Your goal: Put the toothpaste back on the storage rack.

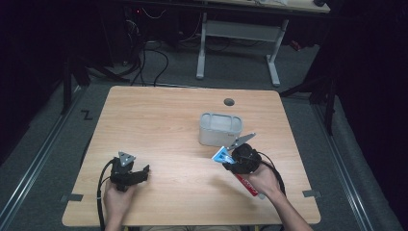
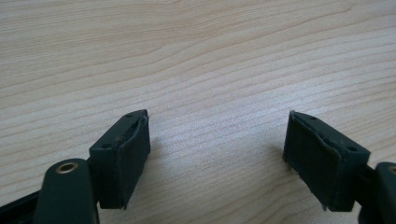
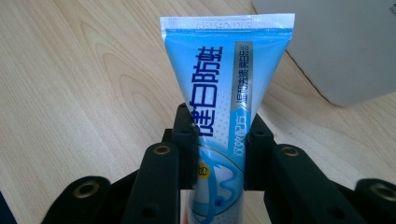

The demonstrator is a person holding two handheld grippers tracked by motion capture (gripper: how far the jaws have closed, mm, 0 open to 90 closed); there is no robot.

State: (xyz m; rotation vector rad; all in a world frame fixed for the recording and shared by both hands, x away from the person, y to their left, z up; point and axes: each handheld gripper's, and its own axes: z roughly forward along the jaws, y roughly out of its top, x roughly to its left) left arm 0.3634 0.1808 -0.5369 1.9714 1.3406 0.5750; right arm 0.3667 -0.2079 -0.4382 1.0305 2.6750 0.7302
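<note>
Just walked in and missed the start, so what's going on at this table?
A person is working at a wooden table with tongs in each hand. The right tongs are shut on a blue toothpaste tube, held just in front of a grey rectangular container near the table's middle. The tube's crimped end points toward the container, but it is not inside. The left tongs are open with nothing between the jaws, low over bare tabletop on the person's left.
</note>
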